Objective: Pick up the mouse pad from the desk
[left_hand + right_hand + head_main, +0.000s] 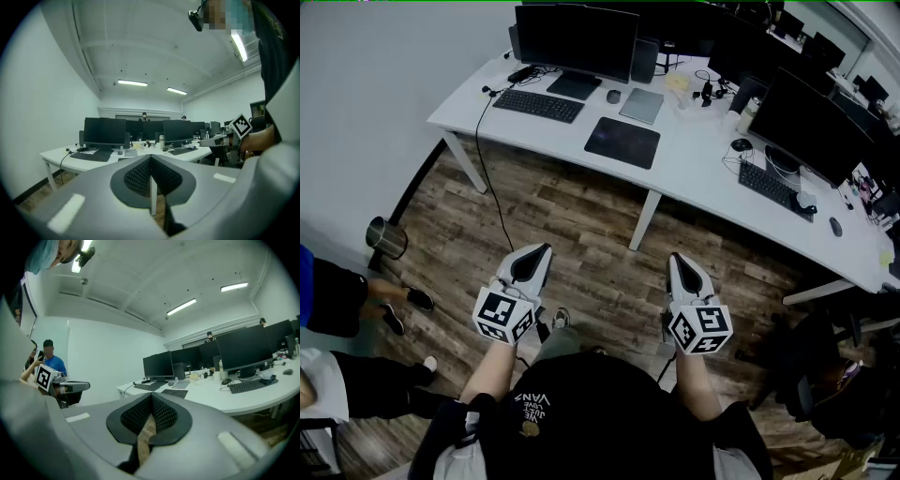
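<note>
A dark rectangular mouse pad (622, 142) lies flat on the white desk (694, 164), in front of a monitor and a grey tablet; it also shows small in the right gripper view as the mouse pad (174, 393). My left gripper (545, 248) and right gripper (674, 257) hang side by side over the wooden floor, well short of the desk, pointing toward it. Both are shut with nothing between the jaws. In the left gripper view the left gripper (151, 158) has its pads pressed together, and the right gripper (151, 396) shows the same.
On the desk stand several monitors (577, 39), a keyboard (538, 105), a mouse (613, 96), a grey tablet (641, 105) and cables. A desk leg (644, 221) stands ahead. A metal bin (385, 237) and a person's legs (389, 302) are at the left.
</note>
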The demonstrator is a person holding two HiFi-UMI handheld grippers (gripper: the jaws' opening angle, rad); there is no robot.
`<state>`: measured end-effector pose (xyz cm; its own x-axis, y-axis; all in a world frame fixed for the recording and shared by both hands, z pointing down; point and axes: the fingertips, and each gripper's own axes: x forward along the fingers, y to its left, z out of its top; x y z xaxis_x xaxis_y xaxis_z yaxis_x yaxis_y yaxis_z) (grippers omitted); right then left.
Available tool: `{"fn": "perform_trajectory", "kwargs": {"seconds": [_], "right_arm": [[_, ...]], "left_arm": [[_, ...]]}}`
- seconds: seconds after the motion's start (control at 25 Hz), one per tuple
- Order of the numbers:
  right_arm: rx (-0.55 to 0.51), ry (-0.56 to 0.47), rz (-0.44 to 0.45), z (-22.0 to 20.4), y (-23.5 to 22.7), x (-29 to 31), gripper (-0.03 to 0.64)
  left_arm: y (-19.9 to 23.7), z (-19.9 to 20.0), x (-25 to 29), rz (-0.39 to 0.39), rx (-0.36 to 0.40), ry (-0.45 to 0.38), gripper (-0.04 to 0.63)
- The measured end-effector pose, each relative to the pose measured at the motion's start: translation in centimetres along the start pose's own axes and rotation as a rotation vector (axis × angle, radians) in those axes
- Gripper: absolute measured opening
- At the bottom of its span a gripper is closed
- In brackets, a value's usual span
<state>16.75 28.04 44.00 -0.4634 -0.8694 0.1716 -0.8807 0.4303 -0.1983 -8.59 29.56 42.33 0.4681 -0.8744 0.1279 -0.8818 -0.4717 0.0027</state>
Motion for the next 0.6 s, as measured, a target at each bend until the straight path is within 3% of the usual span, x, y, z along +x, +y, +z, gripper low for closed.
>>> {"fn": "perform_trajectory", "kwargs": {"seconds": [0.4,0.44,0.52,0.6], "right_arm": [[0.016,-0.029,-0.008,0.9,0.2,3.4,0.003],[0.021,-0.028,-0.015,1.0,0.4,4.2,0.051],[0.024,-0.021,-0.038,1.1,0.8,6.1,0.159],[0.024,-0.032,-0.070,1.7,1.3,7.9,0.192]], "left_arm": [[2.8,0.4,3.8,-0.068,-0.015,-0.039,0.003],[3.5,0.4,4.3,-0.084,-0.029,-0.042,0.031],[5.2,0.5,5.7,-0.111,-0.064,-0.039,0.183],[7.2,0.5,6.9,-0.135,-0.081,-0.028,0.232]]}}
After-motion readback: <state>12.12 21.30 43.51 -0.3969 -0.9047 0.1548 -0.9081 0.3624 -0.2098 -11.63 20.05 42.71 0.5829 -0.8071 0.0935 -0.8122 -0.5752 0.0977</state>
